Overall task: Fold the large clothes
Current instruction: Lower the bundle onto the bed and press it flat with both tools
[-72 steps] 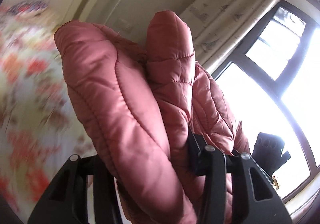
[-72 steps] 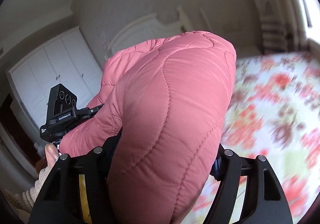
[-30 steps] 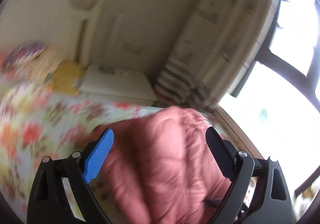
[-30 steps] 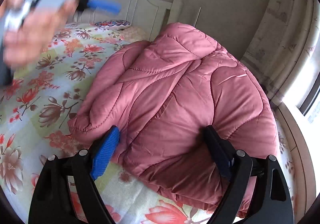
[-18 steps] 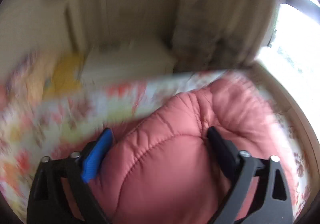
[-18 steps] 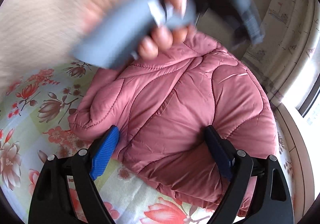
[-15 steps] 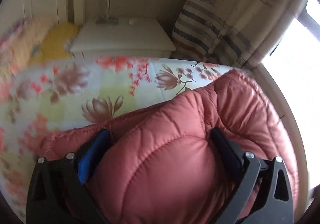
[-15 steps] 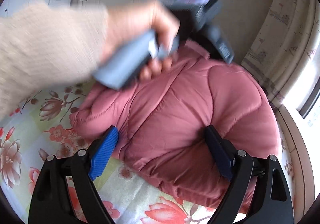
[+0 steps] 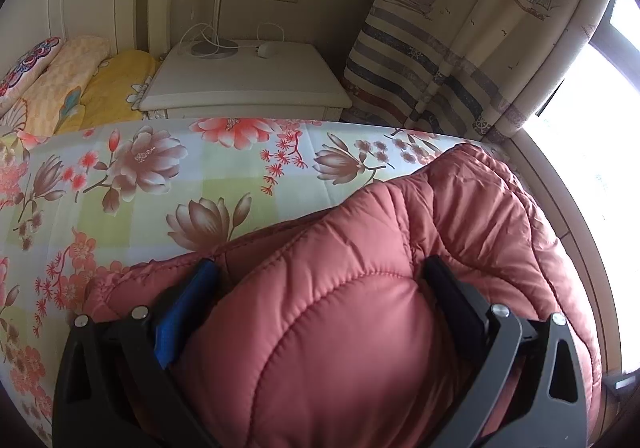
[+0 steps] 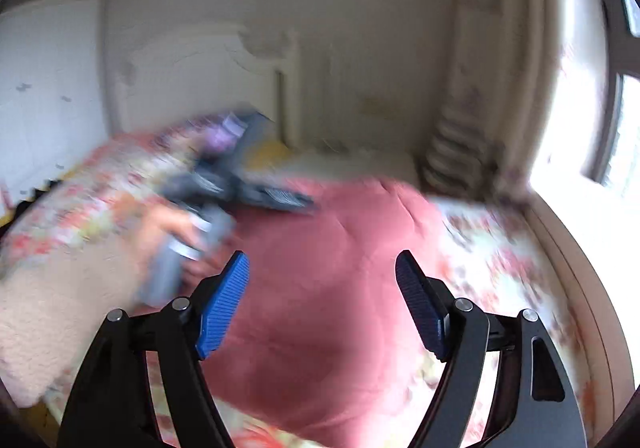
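Note:
A folded pink quilted jacket lies on the floral bedspread near the bed's window-side edge. My left gripper is open and pressed down into the jacket, which bulges up between its spread fingers. In the blurred right wrist view the jacket lies below my right gripper, which is open, empty and lifted clear of it. The left gripper and the hand holding it show there at the jacket's far left.
A white nightstand with a lamp base and cables stands beyond the bed. Yellow and patterned pillows lie at the headboard. A striped curtain and a bright window are on the right. A wardrobe stands far left.
Both grippers let go of the jacket and set it on the bed. The left gripper came down onto it; the right gripper has just lifted off and pulled back.

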Demonstrator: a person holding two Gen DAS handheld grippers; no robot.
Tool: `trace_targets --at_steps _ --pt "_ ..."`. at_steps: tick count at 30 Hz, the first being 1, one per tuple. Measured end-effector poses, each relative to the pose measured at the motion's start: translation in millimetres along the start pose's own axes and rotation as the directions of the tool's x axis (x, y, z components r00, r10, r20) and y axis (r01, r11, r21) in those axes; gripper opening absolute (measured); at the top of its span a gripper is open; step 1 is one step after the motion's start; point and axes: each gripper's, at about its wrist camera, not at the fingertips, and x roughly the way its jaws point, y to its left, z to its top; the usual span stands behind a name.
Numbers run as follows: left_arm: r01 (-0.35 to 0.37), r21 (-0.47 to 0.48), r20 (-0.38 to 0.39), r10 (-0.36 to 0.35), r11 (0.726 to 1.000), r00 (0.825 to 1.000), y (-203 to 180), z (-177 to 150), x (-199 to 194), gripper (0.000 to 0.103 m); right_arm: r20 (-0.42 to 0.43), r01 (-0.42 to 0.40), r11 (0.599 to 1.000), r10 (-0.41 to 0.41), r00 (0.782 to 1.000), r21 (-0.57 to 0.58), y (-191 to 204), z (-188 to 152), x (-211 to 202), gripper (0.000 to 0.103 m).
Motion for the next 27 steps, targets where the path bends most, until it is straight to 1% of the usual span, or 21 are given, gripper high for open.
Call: trace_targets --at_steps 1,3,6,8,9,11,13,14,15,16,18,20,21,22,23,24,25,27 --pt "0.001 0.005 0.004 -0.001 1.0 1.0 -1.5 0.1 -2.6 0.101 -0.052 0.033 0.998 -0.035 0.998 -0.045 5.0 -16.9 20.0 0.077" --pt "-0.015 0.02 0.009 0.015 1.0 1.0 -4.5 -0.5 -2.4 0.101 -0.017 0.072 0.993 -0.074 0.997 -0.096 13.2 -27.9 22.0 0.079" --pt "-0.03 0.022 0.01 0.03 0.999 1.0 -5.1 -0.1 -2.2 0.101 -0.061 0.04 0.997 -0.045 0.997 -0.073 5.9 -19.0 18.8 0.079" --pt "-0.051 0.028 0.016 0.051 0.998 0.999 -6.4 -0.4 -2.6 0.101 -0.054 0.031 0.998 -0.034 0.998 -0.06 -0.9 -5.6 12.8 0.077" --pt "-0.053 0.029 0.018 0.053 0.998 0.998 -6.5 -0.8 -2.7 0.101 -0.031 0.032 0.998 -0.033 0.999 -0.047 -5.2 2.1 7.2 0.076" --pt "-0.054 0.029 0.017 0.053 0.998 0.998 -6.4 -0.6 -2.4 0.101 0.031 0.069 0.997 -0.068 0.997 -0.041 -15.1 23.8 -1.9 0.075" --pt "-0.058 0.032 0.019 0.058 0.998 0.998 -6.8 -0.5 -2.7 0.101 0.079 0.119 0.991 -0.114 0.99 -0.063 -18.8 47.0 -3.2 0.075" --pt "-0.06 0.032 0.02 0.059 0.998 0.998 -6.0 -1.1 -2.7 0.101 0.114 0.144 0.987 -0.135 0.984 -0.077 -25.9 66.8 1.8 0.075" --pt "-0.061 0.033 0.019 0.061 0.998 0.998 -5.8 -1.1 -2.6 0.101 0.115 0.148 0.986 -0.139 0.984 -0.073 -32.4 77.4 9.1 0.075" --pt "-0.064 0.033 0.019 0.063 0.997 0.998 -6.0 -1.0 -2.5 0.101 0.089 0.151 0.987 -0.146 0.985 -0.047 -45.6 94.9 27.3 0.075" --pt "-0.072 0.036 0.021 0.071 0.997 0.997 -6.7 -1.3 -2.6 0.101 0.015 0.16 0.987 -0.16 0.987 0.0 -66.8 116.1 65.8 0.075" --pt "-0.081 0.04 0.025 0.08 0.996 0.996 -7.6 -1.6 -3.0 0.101 -0.099 0.117 0.991 -0.111 0.989 0.057 -86.1 124.6 111.2 0.075" --pt "-0.088 0.04 0.027 0.087 0.995 0.996 -8.3 -1.7 -3.1 0.101 -0.178 0.099 0.992 -0.084 0.98 0.078 -92.8 122.2 138.7 0.076" --pt "-0.107 0.038 0.028 0.106 0.994 0.994 -8.1 -1.6 -2.9 0.101 -0.295 0.087 0.993 -0.059 0.954 0.082 -96.6 110.6 175.0 0.076" --pt "-0.127 0.04 0.024 0.127 0.991 0.992 -7.8 -1.8 -1.9 0.101 -0.346 0.073 0.994 -0.04 0.937 0.081 -97.2 100.1 193.5 0.078" --pt "-0.131 0.042 0.021 0.131 0.99 0.991 -8.0 -1.5 -1.0 0.101 -0.348 0.045 0.993 -0.003 0.937 0.112 -99.8 91.3 202.9 0.08" --pt "-0.131 0.043 0.02 0.131 0.99 0.991 -8.7 -1.3 -0.5 0.101 -0.336 0.03 0.986 0.026 0.941 0.163 -104.6 87.6 202.8 0.081" --pt "-0.137 0.052 0.02 0.137 0.989 0.99 -10.0 -1.4 0.0 0.101 -0.331 0.035 0.981 0.031 0.943 0.193 -110.7 86.4 198.0 0.083"
